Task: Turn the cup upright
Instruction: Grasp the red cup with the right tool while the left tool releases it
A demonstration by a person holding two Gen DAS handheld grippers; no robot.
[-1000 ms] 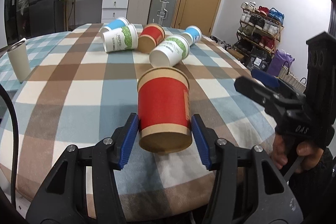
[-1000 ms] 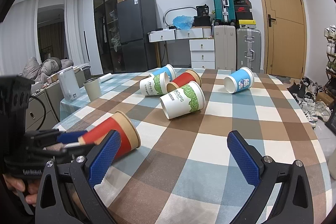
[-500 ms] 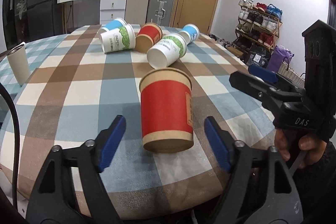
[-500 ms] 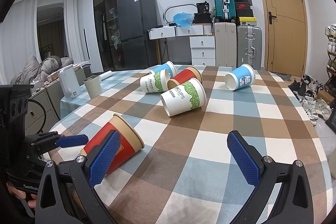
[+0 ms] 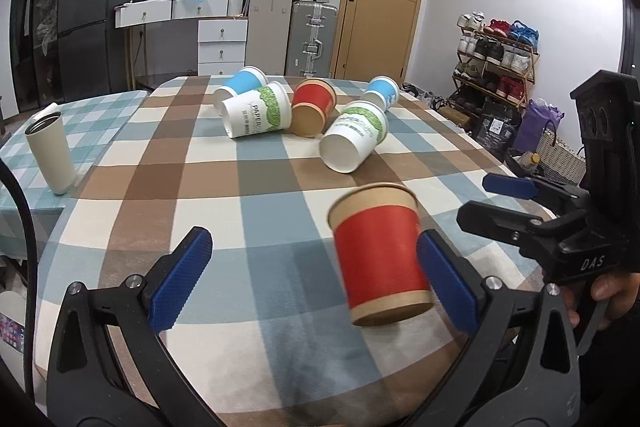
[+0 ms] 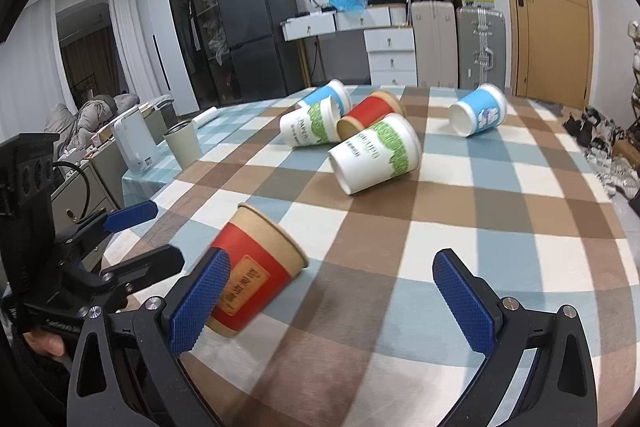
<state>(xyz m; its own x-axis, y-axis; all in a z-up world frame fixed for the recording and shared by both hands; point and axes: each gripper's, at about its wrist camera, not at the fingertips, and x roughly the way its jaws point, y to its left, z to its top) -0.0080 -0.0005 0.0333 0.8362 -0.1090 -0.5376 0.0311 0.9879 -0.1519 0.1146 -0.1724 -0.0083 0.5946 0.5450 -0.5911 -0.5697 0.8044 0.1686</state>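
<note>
A red paper cup (image 5: 380, 255) with kraft rim stands upright near the front edge of the checked table (image 5: 256, 187); it also shows in the right wrist view (image 6: 252, 275), where it looks tilted by the lens. My left gripper (image 5: 316, 279) is open wide, and the cup stands just inside its right finger, free of the pads. My right gripper (image 6: 332, 303) is open and empty; the cup sits behind its left finger. Each gripper shows in the other's view, the right one (image 5: 516, 203) and the left one (image 6: 136, 235).
Several cups lie on their sides at the table's middle and far part: white-green (image 5: 354, 141), white-green (image 5: 258, 115), red (image 5: 312, 107), blue (image 5: 382, 93), blue (image 5: 242, 85). A beige tumbler (image 5: 50, 151) stands at left. Suitcases, drawers, a door and a shoe rack are behind.
My left gripper opened from around the red cup and let it go upright, then shifted left and back. The right gripper stayed open and moved a little.
</note>
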